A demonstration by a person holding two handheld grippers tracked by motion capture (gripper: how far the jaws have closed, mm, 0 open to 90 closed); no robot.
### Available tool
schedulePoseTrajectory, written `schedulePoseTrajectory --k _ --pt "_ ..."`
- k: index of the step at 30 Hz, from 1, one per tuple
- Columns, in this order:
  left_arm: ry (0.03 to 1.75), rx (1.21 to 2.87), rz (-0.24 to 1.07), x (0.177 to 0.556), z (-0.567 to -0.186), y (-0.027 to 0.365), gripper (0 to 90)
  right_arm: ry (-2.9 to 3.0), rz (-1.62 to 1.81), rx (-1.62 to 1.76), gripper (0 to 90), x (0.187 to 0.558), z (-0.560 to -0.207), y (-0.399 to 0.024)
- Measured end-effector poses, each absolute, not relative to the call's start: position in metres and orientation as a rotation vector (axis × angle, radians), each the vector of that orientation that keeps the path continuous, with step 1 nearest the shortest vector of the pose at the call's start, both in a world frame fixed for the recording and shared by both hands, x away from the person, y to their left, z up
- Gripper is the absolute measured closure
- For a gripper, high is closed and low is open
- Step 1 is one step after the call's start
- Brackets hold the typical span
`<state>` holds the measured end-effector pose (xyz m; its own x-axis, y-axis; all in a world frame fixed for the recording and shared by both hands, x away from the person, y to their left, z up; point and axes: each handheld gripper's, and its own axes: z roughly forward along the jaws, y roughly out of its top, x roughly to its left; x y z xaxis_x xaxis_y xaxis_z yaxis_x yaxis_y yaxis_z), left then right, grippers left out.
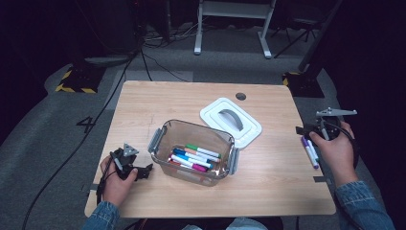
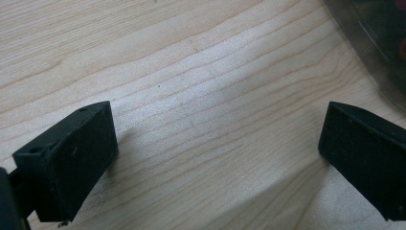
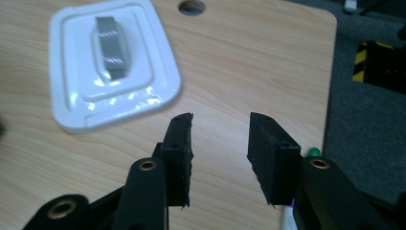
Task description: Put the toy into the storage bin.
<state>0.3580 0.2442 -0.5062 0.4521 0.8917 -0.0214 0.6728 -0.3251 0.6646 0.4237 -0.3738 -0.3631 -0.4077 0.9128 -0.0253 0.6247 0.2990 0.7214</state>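
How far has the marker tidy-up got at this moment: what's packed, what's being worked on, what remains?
Done: several markers lie inside the clear container.
In hand: the right gripper, jaws apart with nothing between them, is at the table's right edge by the two loose markers. The left gripper rests open beside the container.
Left: pick up those loose markers, put them in, probably then fit the white lid, which lies off on the table.
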Motion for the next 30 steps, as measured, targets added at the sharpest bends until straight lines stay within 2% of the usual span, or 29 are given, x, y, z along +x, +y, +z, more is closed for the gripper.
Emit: schedulePoseTrajectory --k 13,30 --pt "1.302 2.100 0.470 0.358 -0.506 0.244 0.1 2.108 0.777 1.525 62.9 0.435 -0.418 -0.420" --pt "1.302 2.101 0.470 0.358 -0.506 0.244 0.1 2.101 0.712 1.637 64.3 0.439 -0.459 -0.437"
